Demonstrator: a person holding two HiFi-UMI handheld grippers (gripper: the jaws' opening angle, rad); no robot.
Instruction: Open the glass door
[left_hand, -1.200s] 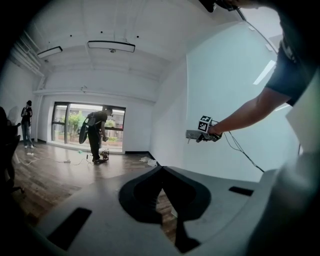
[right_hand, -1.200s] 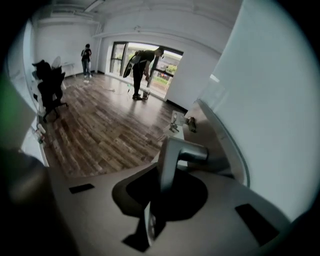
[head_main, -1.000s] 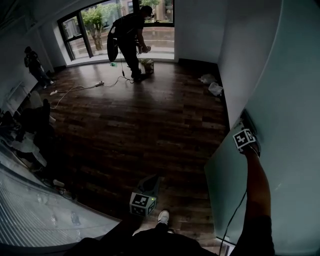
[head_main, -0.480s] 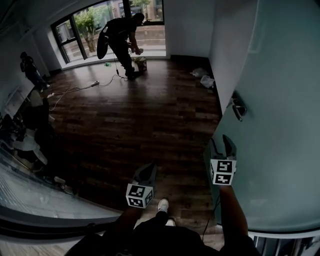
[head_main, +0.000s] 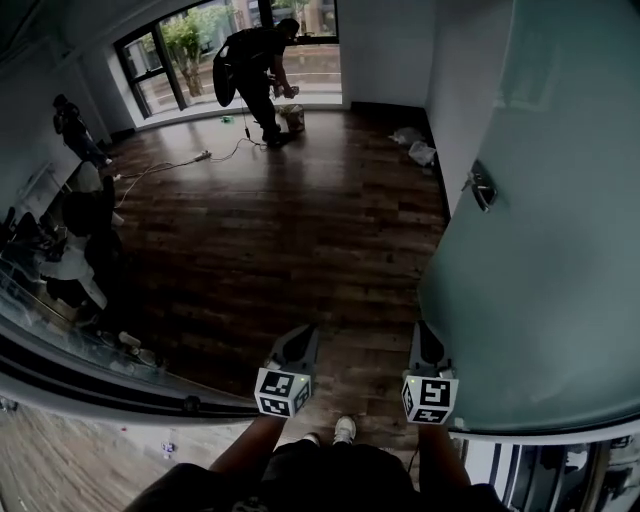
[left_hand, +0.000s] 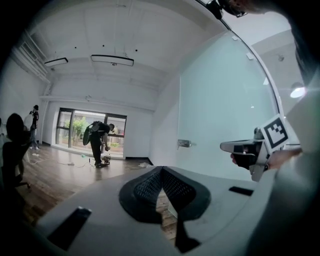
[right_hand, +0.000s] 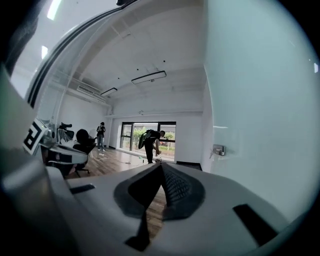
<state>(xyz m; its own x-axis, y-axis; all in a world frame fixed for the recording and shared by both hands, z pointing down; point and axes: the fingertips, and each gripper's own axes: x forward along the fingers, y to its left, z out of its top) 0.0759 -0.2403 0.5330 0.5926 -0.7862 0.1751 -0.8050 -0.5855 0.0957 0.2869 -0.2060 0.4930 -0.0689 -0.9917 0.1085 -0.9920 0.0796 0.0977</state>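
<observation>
the frosted glass door (head_main: 545, 270) fills the right side of the head view, upright and pale green, with its small metal handle (head_main: 482, 188) near the edge that faces the room. neither claw touches the door or the handle. the right gripper (head_main: 425, 338) is low in the head view, just beside the door's lower part and well short of the handle; its own view shows the two jaws together at the tips with nothing between them, the door running along the right and the handle far ahead. the left gripper (head_main: 302, 338) is level with it, a little to its left and apart from it, over the dark wood floor (head_main: 290, 240); its jaws also meet at the tips and hold nothing. each carries a marker cube (head_main: 281, 392) at the near end, and a white shoe (head_main: 344, 430) shows between the two forearms. farther off, a person (head_main: 255, 75) bends over by the big windows (head_main: 185, 45) at the far end of the room, a cable (head_main: 165, 172) trails across the boards near them, pale bags (head_main: 415, 146) lie against the right-hand wall, and a second person (head_main: 75, 130) stands at the far left.
</observation>
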